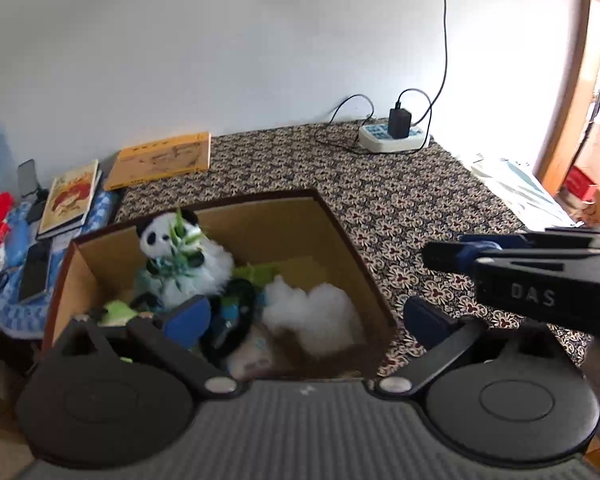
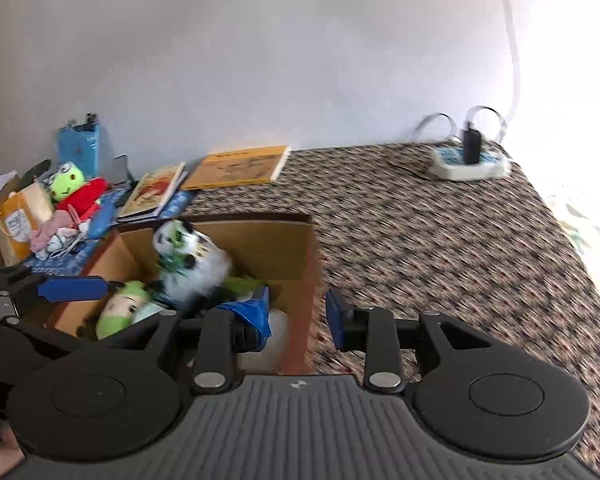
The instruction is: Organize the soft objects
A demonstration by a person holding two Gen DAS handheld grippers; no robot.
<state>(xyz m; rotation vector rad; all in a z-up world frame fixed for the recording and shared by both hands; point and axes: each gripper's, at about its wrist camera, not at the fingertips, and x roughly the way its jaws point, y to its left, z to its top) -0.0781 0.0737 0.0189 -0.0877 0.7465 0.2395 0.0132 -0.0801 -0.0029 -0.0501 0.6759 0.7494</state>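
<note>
While both sets of tongs hover spread and holding nothing, the left tongs (image 1: 306,314) over the open brown cardboard box (image 1: 340,232) and the right tongs (image 2: 298,316) astride its right wall, most of the job looks done. Inside the box lie a white fluffy plush (image 1: 312,316), a green-hooded doll (image 2: 120,308) and, further back, a black-and-white panda plush with green bamboo (image 1: 180,256). Beyond, on the cluttered blue cloth, a green frog plush in red clothes (image 2: 74,188) lies outside the box, probably left to collect. The patterned brown bed cover (image 1: 400,196) carries no soft toys.
</note>
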